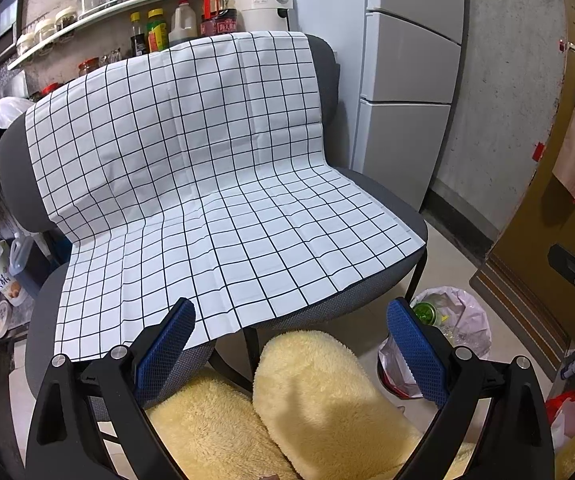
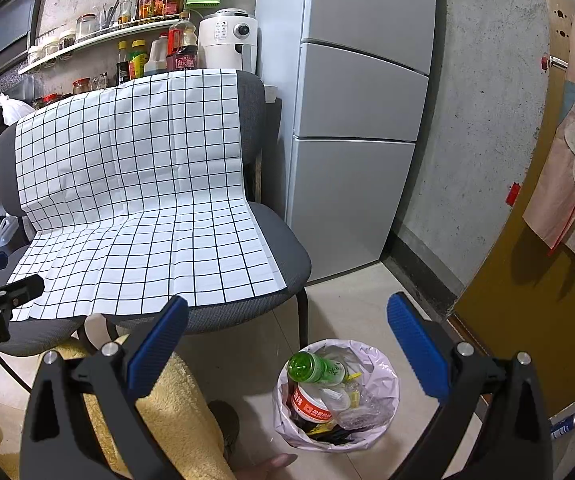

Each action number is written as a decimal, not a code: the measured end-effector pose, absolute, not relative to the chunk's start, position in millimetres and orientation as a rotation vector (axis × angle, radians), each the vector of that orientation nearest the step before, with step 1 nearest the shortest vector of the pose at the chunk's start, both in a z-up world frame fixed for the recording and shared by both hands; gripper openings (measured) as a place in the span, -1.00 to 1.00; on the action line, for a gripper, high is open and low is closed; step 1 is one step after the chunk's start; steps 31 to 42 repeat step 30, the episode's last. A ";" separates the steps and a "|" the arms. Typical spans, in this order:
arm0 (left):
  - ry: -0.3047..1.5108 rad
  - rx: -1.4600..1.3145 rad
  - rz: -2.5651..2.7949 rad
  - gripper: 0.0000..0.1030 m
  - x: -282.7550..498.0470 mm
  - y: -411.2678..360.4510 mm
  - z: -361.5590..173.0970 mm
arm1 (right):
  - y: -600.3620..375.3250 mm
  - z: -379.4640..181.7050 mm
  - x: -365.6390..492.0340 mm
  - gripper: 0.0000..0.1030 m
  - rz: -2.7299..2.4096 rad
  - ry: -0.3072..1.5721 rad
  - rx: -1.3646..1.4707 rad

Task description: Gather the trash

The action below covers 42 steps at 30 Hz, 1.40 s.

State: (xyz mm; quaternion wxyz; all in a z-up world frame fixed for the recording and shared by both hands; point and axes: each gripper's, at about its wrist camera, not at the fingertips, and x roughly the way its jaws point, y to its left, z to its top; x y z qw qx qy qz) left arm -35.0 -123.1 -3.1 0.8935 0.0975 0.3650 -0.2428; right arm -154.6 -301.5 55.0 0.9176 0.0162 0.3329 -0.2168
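Observation:
A small trash bin (image 2: 383, 384) lined with a pale plastic bag stands on the floor beside the chair leg. It holds a green bottle (image 2: 313, 367), a red-and-white tub (image 2: 309, 402) and clear wrappers. The bin also shows in the left wrist view (image 1: 471, 320). My right gripper (image 2: 287, 352) is open and empty, above the bin. My left gripper (image 1: 291, 352) is open and empty, over the person's yellow-clad legs (image 1: 319, 392) in front of the chair. The white checked cloth (image 1: 191, 168) on the grey chair (image 2: 283, 248) has nothing on it.
A tall white fridge (image 2: 359, 112) stands right of the chair. A shelf of bottles and jars (image 2: 135, 28) and a white appliance (image 2: 229, 40) are behind it. A brown door (image 2: 527, 280) is at right. Tiled floor (image 2: 351, 300) lies between chair and fridge.

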 end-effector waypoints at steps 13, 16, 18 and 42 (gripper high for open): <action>0.750 0.198 -0.502 0.86 -38.0 -125.4 -2.7 | -304.2 54.4 -154.8 0.89 -0.450 0.685 0.039; 0.742 0.198 -0.501 0.86 -38.4 -125.3 -2.3 | -304.4 54.4 -154.8 0.89 -0.450 0.685 0.038; 0.717 0.193 -0.511 0.86 -41.2 -125.2 0.0 | -304.3 54.3 -154.8 0.89 -0.450 0.686 0.038; 0.737 0.179 -0.507 0.86 -29.5 -121.5 -6.0 | -301.5 44.9 -138.1 0.89 -0.431 0.705 0.052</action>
